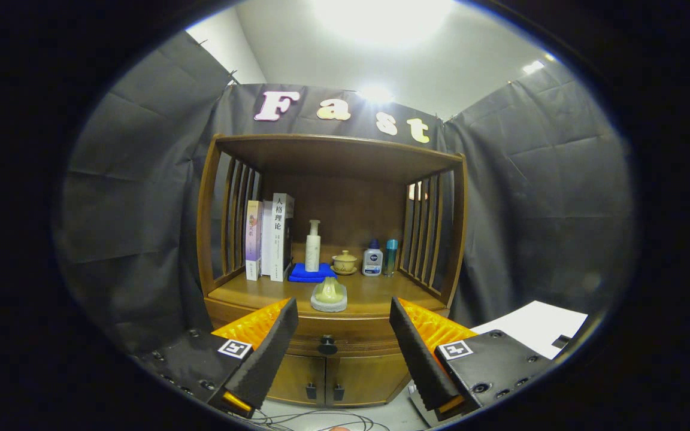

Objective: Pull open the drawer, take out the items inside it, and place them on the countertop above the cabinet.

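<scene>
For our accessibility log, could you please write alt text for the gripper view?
The open gripper faces a wooden cabinet, its fingers flanking the closed drawer's knob. On the countertop stand books, bottles and a teapot.

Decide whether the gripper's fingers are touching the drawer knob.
Apart. In the gripper view the gripper is open, and the drawer knob sits beyond and between the fingers with cabinet wood visible on both sides.

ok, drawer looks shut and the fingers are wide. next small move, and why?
Probably ease the gripper straight forward toward the dark drawer knob. The drawer under the countertop looks fully closed. The knob sits between the open fingers but beyond them, untouched. Closing now would likely catch nothing, so approach first, then close on the knob and pull.
</scene>
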